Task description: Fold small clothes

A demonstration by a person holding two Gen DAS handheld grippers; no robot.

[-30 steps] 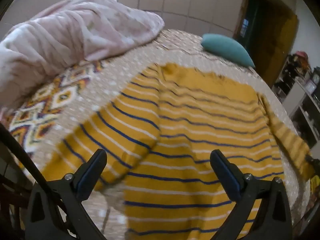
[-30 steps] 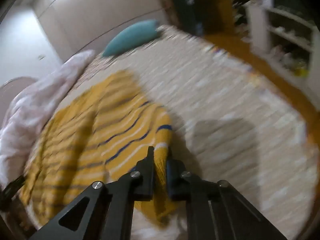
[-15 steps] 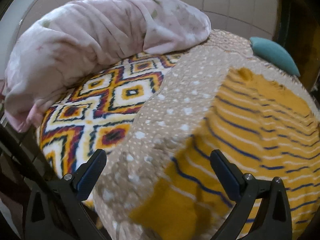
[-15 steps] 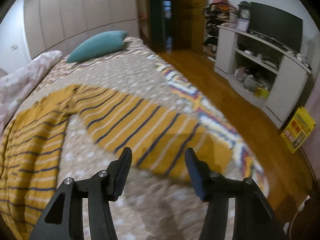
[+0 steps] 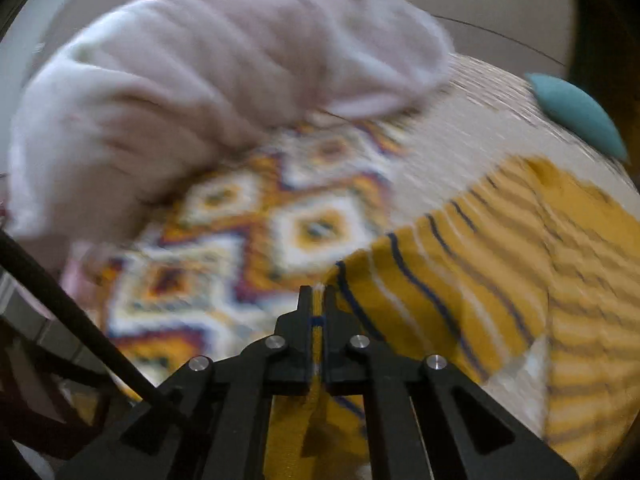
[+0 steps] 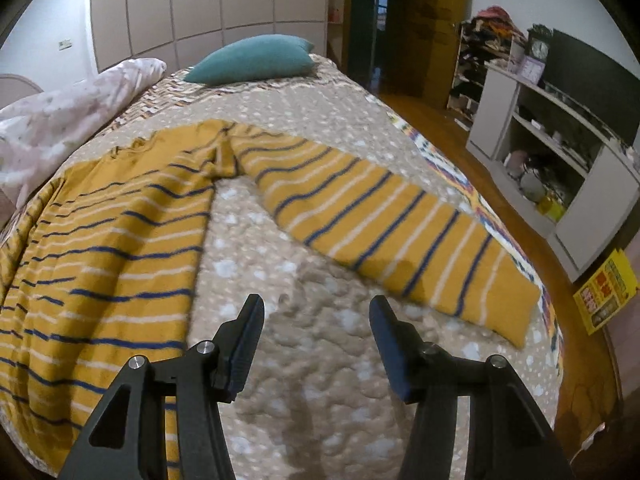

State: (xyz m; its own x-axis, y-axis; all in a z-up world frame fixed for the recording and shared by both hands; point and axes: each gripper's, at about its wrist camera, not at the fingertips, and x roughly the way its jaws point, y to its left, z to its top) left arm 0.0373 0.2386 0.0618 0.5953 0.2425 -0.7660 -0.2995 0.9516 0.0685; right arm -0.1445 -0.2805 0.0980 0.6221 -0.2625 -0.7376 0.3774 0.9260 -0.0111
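Right claw [image 6: 316, 336] spread wide, holding nothing, hovering over bare beige bedspread [image 6: 320, 400]. Mustard striped sweater [image 6: 120, 248] flat on the bed to the left, one sleeve [image 6: 400, 232] stretched out ahead and rightward. Teal pillow [image 6: 256, 58] far ahead; pink blanket [image 6: 68, 108] far left.

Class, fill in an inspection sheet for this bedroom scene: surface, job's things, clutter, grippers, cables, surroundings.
Surface: bed with a beige dotted quilt, patterned border.
Job's things: mustard striped sweater spread on the quilt, one sleeve stretched toward the bed's edge.
Clutter: pink blanket bunched up; teal pillow at the far end.
Grippers: left gripper shut on a sweater edge; right gripper open, hanging above bare quilt.
Cables: nothing seen.
Surroundings: shelf unit, wardrobe doors, yellow box on the wooden floor.
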